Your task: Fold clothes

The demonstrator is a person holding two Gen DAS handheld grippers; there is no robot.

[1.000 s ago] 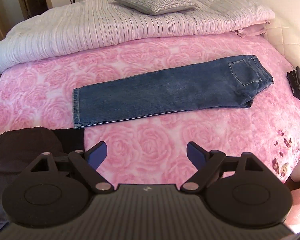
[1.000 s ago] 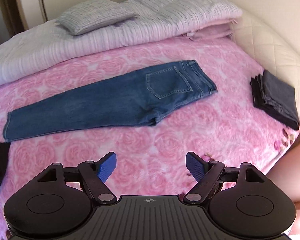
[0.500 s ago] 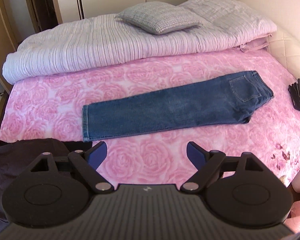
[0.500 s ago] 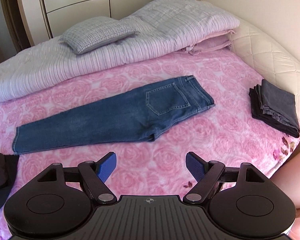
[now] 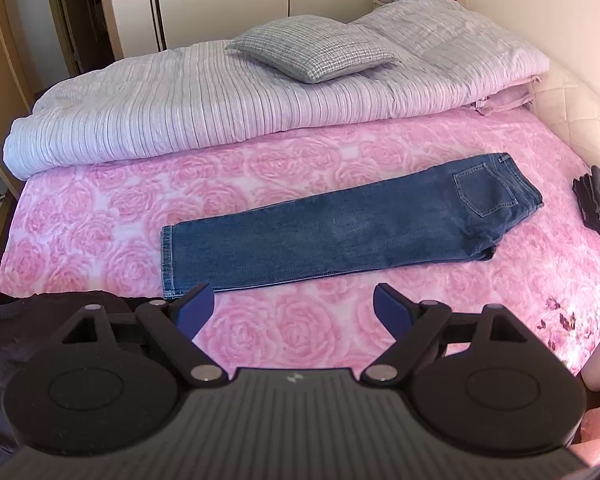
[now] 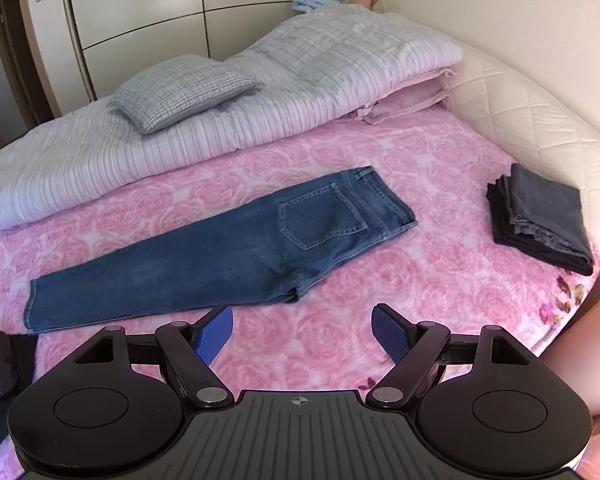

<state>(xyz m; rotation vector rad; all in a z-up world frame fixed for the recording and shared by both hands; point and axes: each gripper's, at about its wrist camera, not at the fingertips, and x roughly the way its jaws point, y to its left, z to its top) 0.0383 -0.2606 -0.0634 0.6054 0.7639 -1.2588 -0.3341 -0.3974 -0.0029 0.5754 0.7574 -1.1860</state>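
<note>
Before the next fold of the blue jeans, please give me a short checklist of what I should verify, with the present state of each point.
1. Left gripper empty, fingers apart: ok.
2. Right gripper empty, fingers apart: ok.
3. Blue jeans lie flat on the pink blanket, already folded lengthwise, back pocket up: ok.
4. Nothing lies on the jeans; the stack of folded dark clothes sits apart from the waistband: ok.
5. Hem end clear of the dark garment at the near bed edge: ok, they lie close but apart.
6. Both grippers close enough to grasp the jeans: not ok, both hover over bare blanket, off the fabric.
</note>
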